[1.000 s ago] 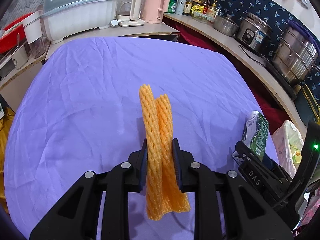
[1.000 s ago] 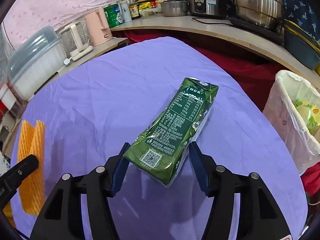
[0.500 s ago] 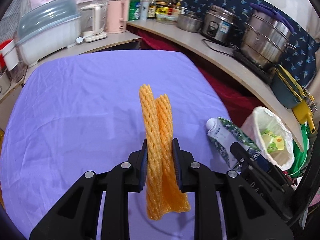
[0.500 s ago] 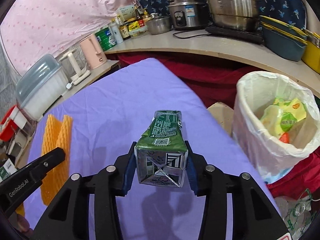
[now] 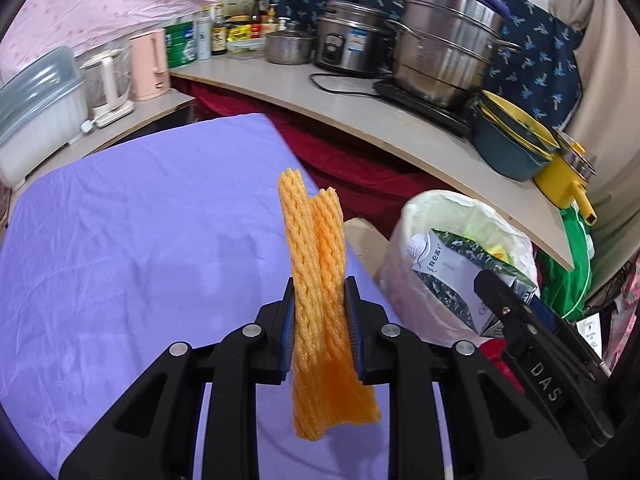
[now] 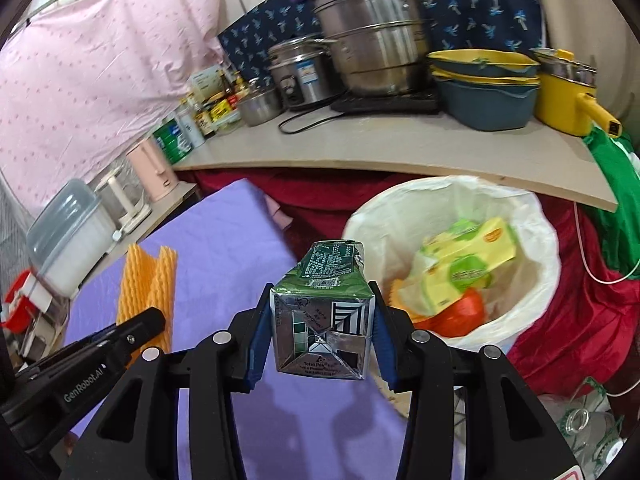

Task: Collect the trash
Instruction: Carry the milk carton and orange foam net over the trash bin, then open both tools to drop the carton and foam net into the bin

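**Inspector:** Report both claws and what has changed.

**Me:** My left gripper (image 5: pixel 319 322) clamps the orange foam net (image 5: pixel 316 264). My right gripper (image 6: pixel 319 342) pinches the green carton (image 6: pixel 322 332). A second ago both hung over the purple cloth (image 5: pixel 140 220); now they near its edge, so dropping looks next.

**Inspector:** Containers?

**Me:** 1 lined bin (image 6: pixel 536 280), beside the table, holds yellow-green packaging and something red.

The carton (image 5: pixel 460 280) hides much of the bin's (image 5: pixel 416 216) contents (labels blurred).
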Demonstrator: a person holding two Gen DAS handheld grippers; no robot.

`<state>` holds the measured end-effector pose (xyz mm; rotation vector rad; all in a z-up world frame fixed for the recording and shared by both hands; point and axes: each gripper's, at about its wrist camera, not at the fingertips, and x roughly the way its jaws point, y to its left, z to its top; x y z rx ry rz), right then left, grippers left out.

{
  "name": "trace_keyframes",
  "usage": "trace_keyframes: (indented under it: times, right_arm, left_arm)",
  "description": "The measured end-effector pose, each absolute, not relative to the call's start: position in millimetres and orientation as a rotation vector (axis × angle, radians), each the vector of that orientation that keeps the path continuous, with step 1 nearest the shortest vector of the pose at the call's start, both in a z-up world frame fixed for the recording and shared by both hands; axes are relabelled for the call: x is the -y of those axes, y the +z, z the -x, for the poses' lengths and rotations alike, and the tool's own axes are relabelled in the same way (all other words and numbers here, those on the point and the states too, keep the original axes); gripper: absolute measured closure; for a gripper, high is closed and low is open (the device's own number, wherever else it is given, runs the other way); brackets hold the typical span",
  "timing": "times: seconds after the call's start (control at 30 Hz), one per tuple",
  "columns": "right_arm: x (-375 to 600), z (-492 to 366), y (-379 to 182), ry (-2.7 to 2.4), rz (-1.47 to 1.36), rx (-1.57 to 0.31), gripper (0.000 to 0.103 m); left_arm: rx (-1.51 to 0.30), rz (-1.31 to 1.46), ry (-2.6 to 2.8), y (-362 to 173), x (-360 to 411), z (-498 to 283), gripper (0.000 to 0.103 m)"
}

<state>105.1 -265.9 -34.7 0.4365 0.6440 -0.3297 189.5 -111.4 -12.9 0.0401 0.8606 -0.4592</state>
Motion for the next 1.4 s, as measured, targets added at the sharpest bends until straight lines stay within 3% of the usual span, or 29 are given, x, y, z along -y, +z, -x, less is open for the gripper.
trace_keyframes:
  times: [0.87,0.97,1.1,1.17,1.4]
  right_arm:
    - [414,-55,-43,-0.488,-0.536,-0.594,0.060]
    - [420,-57,-47,-0.480,-0.548,-0.600,0.060]
    - [421,-62,-51,-0.469,-0.546,-0.607,0.060]
    - [421,-66,-52,-0.461,-0.545,-0.611,0.060]
    - [415,-87,-62,-0.411,-0.550,-0.627,0.060]
  left_arm:
    - [-0.919,-0.115,-0.663,-25,281,-188,0.078]
    - [-0.946,-0.057,-0.685,-30,288,-200,0.060]
    - [-0.956,-0.033,-0.661,-35,294,-214,0.049]
    - [-0.949,-0.023,-0.644,-36,292,-218,0.038]
    - [-0.945,-0.013,-0.591,-39,276,-225,0.034]
